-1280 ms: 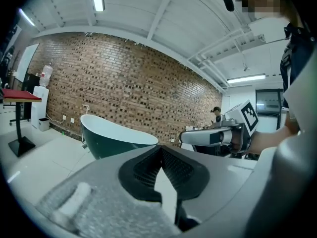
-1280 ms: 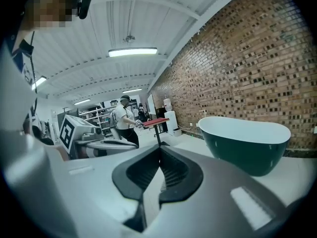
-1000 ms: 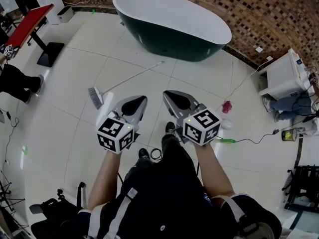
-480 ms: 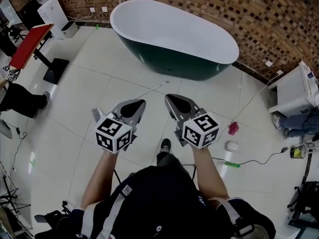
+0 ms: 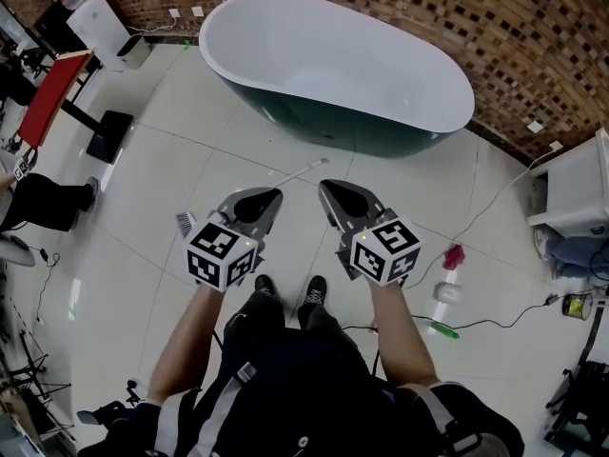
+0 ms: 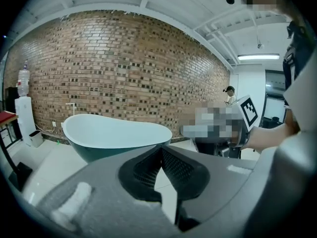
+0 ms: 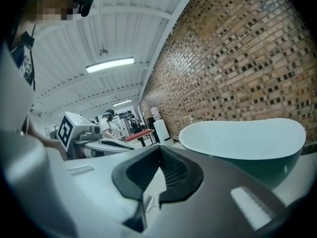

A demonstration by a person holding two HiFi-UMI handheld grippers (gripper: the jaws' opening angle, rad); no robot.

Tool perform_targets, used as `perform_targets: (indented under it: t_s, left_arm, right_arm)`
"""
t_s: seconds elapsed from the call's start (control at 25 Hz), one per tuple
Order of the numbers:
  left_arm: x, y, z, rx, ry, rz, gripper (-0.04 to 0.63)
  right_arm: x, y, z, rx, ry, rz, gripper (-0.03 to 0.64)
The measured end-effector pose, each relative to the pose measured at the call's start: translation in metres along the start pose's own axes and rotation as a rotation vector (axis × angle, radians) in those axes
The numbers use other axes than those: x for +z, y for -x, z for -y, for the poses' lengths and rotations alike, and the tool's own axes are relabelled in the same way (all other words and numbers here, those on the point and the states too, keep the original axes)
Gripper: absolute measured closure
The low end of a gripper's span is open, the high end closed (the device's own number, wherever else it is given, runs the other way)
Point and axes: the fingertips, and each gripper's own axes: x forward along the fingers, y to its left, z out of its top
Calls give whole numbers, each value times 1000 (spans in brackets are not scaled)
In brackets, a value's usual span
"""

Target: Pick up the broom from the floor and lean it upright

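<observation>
The broom (image 5: 295,170) lies on the white tile floor in front of the tub; its thin white handle points toward the tub. Its grey brush head (image 5: 183,223) peeks out left of my left gripper. In the head view my left gripper (image 5: 270,196) hangs above the middle of the handle and hides it. My right gripper (image 5: 329,188) is just right of the handle's tip. Both are shut and empty, above the floor. The left gripper (image 6: 161,150) faces the tub. Below the right gripper (image 7: 159,150), the brush head (image 7: 147,202) shows in a narrow gap.
A dark green bathtub (image 5: 333,60) with a white inside stands ahead against the brick wall (image 5: 533,36). A red table (image 5: 49,98) and a seated person (image 5: 38,203) are at the left. A white cabinet (image 5: 580,188), a cable (image 5: 495,314) and a pink bottle (image 5: 454,256) lie right.
The person has walked toward the tub, so the broom has slid nearer and mostly under the left gripper. Both grippers stayed shut, side by side.
</observation>
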Motion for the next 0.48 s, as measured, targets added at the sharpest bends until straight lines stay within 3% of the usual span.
perform_targets:
  t_s: [0.28,0.48]
  left_arm:
    - [-16,-77,-56,-76,31,-58,594]
    - [-54,-160,-97,-171,29,-107,594]
  right_arm:
    - [-10,-36,55,-105,-25,-51,615]
    - [-46,-59,114,-221,-50,-107,615]
